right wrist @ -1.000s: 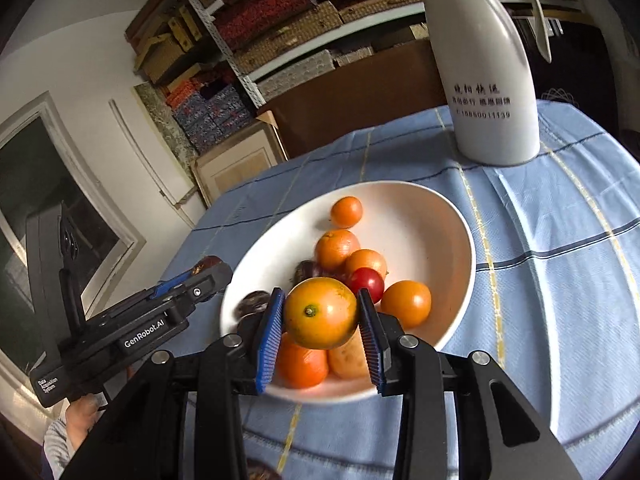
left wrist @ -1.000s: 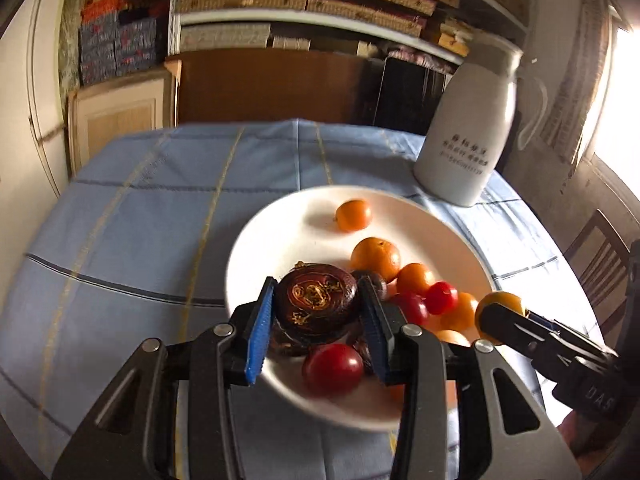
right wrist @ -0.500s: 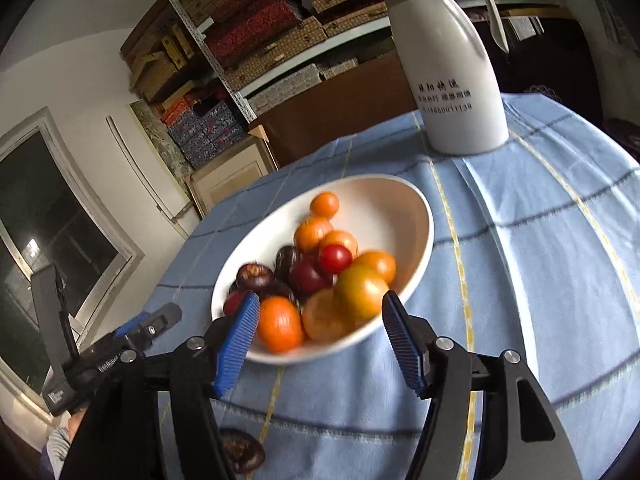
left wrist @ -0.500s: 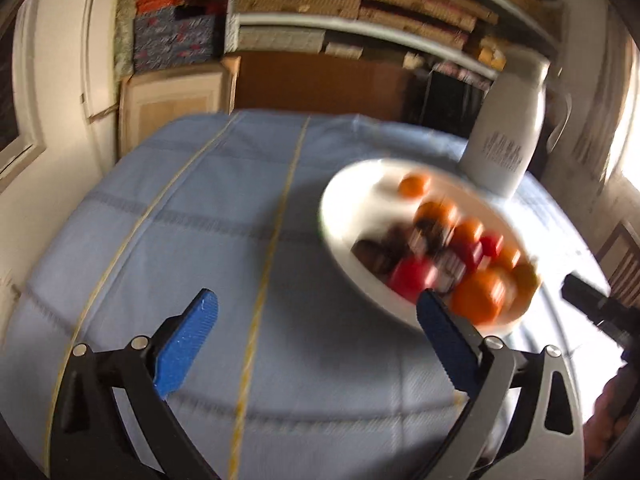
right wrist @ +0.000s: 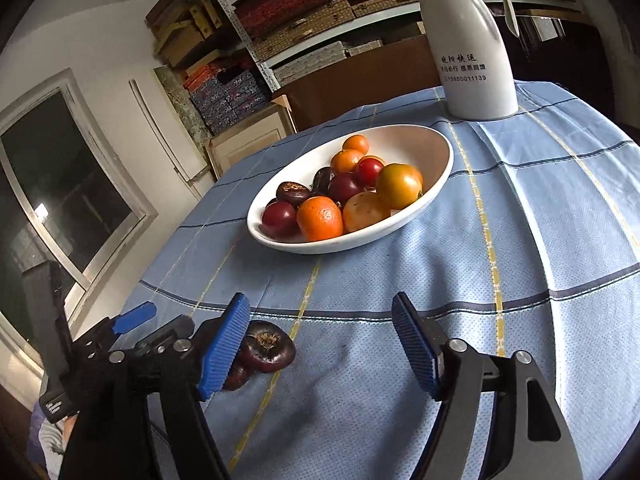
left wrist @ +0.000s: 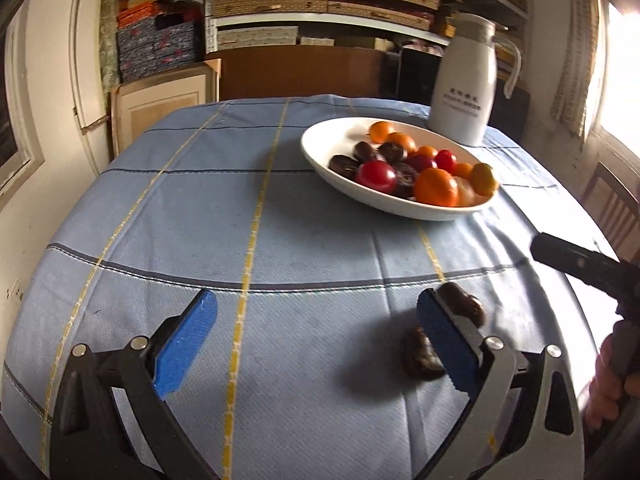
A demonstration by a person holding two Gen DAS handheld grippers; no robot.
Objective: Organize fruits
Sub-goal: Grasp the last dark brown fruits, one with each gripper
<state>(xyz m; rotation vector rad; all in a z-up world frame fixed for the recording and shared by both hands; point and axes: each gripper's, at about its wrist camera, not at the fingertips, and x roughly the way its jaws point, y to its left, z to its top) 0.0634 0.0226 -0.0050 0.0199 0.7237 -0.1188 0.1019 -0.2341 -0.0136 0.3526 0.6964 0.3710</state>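
Left wrist view shows the left tongs spread wide and empty over the bench's near edge; two dark fruits lie on the cloth there, right at the tongs' right finger. The right tongs are opening, with nothing between their pads, and the same dark fruits sit just beyond their left finger.

Toward the far right of the bench, the white bowl holds the gathered fruit: oranges, red fruits and more dark ones. The step in hand looks like going for the next piece. The likely next move is closing one pair of tongs squarely around a loose dark fruit; the two fruits touch, so pinching one may nudge the other.

The white jug stands near the far edge behind the bowl, clear of the path.
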